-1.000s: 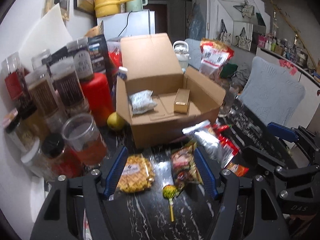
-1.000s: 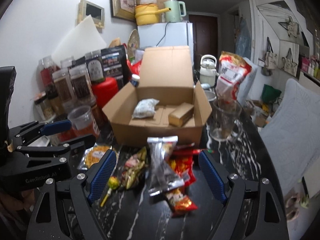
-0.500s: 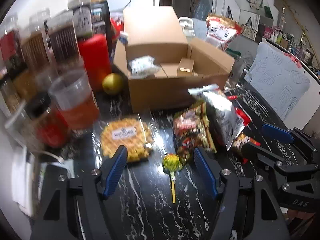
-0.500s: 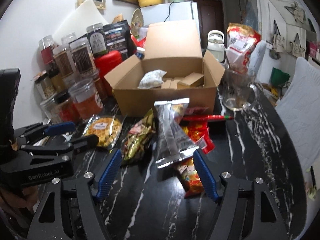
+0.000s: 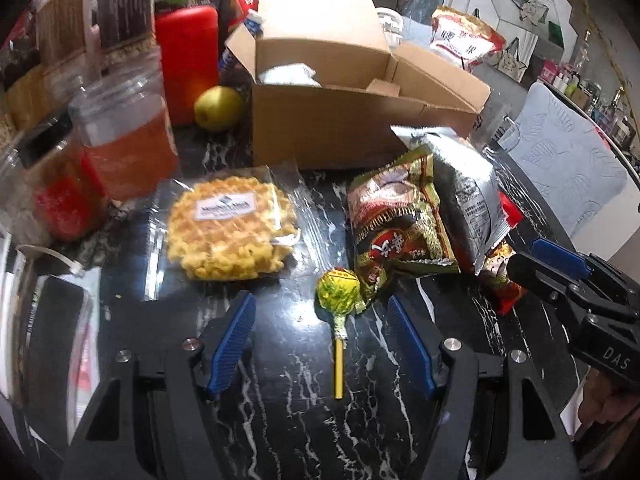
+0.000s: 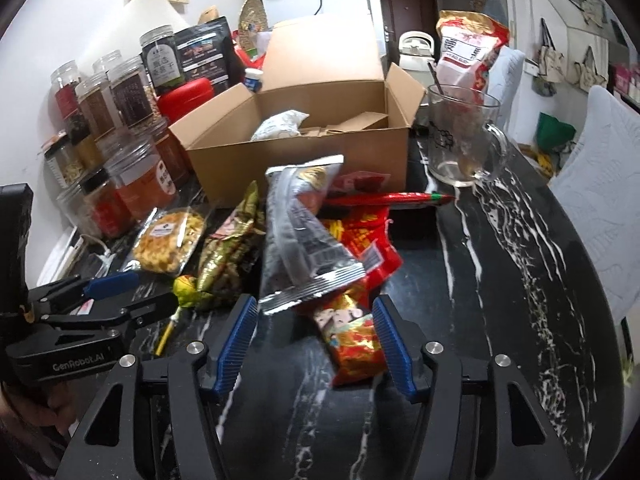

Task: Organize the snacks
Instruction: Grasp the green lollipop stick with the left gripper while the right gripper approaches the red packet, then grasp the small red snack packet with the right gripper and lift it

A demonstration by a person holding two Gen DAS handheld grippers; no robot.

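Observation:
On the black marble table a yellow-green lollipop (image 5: 340, 292) lies between the fingers of my left gripper (image 5: 321, 302), which is open and touches nothing. A wrapped waffle (image 5: 232, 228) and a green-gold packet (image 5: 396, 224) lie just beyond it. My right gripper (image 6: 315, 304) hangs low over the snack pile with its jaws closing. A small red-gold packet (image 6: 352, 344) lies between them, and the pads do not press on it. A silver packet (image 6: 304, 240) rests on the pile just ahead. The open cardboard box (image 6: 300, 152) behind holds a white pouch and a small carton.
Jars (image 6: 136, 176) and a red canister (image 5: 188, 60) crowd the left side, with a yellow-green fruit (image 5: 218, 108) beside the box. A glass mug (image 6: 460, 136) stands right of the box. A long red stick packet (image 6: 388, 199) lies before the box. A pale cushioned chair (image 6: 600, 208) stands at the right.
Both grippers have come down toward the table and the snacks now loom larger. The right gripper's jaws have narrowed around the small red-gold packet.

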